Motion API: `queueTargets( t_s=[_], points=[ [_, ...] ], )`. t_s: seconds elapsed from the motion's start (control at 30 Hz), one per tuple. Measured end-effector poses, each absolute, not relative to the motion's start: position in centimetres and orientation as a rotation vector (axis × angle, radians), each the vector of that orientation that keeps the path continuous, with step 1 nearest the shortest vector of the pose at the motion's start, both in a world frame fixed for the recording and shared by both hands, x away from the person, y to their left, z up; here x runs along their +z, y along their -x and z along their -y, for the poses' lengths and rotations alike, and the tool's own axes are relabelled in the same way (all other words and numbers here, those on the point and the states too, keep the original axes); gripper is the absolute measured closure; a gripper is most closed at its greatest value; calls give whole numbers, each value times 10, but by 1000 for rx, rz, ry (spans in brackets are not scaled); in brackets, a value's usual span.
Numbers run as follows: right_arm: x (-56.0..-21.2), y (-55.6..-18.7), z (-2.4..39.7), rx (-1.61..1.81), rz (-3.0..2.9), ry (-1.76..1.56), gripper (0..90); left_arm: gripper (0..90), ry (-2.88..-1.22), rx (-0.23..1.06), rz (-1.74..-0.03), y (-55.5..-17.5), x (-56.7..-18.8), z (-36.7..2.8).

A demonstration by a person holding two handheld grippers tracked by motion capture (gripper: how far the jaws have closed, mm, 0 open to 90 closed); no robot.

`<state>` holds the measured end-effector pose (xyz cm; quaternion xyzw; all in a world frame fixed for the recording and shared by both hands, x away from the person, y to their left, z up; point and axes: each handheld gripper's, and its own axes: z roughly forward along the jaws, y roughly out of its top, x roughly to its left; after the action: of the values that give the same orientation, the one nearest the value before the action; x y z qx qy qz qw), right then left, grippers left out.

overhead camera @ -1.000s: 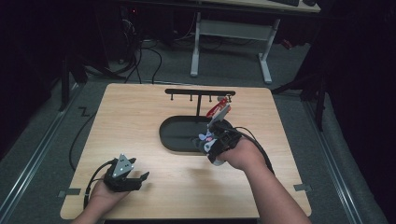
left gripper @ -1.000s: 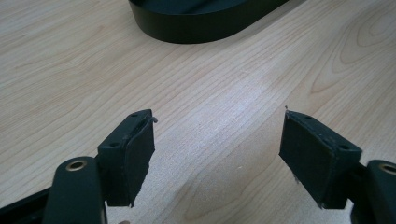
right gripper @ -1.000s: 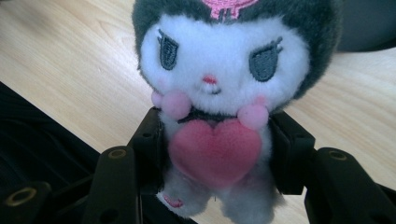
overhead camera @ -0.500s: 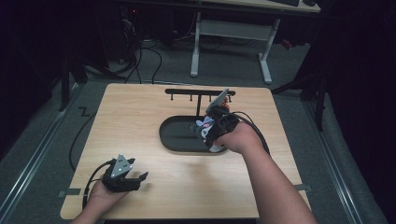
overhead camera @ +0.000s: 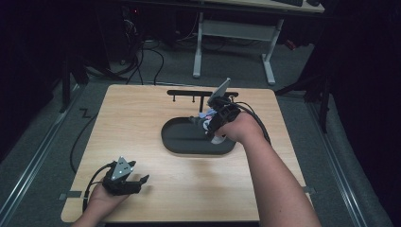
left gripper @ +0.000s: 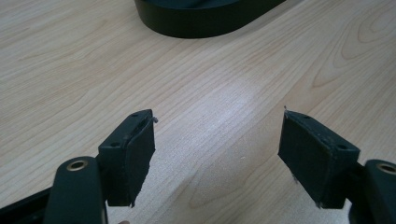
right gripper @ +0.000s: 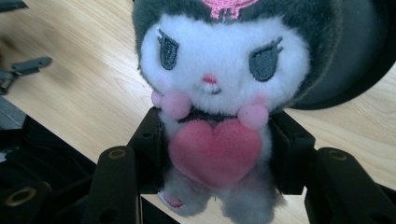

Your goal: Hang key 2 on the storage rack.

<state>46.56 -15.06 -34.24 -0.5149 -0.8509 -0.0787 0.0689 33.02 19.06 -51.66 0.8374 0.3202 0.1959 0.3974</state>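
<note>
A plush toy [right gripper: 215,88] with a white face, dark grey hood and pink heart sits upright between the jaws of my right gripper [right gripper: 217,140], which is shut on its body. From above, the right gripper [overhead camera: 209,120] holds the toy [overhead camera: 203,116] over the far right part of a black oval tray [overhead camera: 184,142]. My left gripper [overhead camera: 141,181] rests low at the front left of the wooden table, open. Its jaws [left gripper: 217,140] stand wide apart with only bare wood between them.
A black rail with small hooks [overhead camera: 189,93] stands on the table just behind the tray. The tray's near wall [left gripper: 205,23] lies ahead of the left gripper. Cables trail from both grippers. White desk legs [overhead camera: 267,56] stand on the floor beyond the table.
My right gripper has lifted and moved toward the far side of the tray with the plush toy still in it. The left gripper has stayed put.
</note>
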Motion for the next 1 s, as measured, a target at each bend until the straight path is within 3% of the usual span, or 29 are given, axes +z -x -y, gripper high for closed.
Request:
queueTargets(
  t_s=[0.7,1.0],
  points=[
    [-330,-492,132,-214,2615,1546,472,277,-2113,488,-821,-332,-517,-192],
    [-324,-485,135,-211,2640,1575,473,278,-2121,485,-812,-331,-517,-192]
  ],
)
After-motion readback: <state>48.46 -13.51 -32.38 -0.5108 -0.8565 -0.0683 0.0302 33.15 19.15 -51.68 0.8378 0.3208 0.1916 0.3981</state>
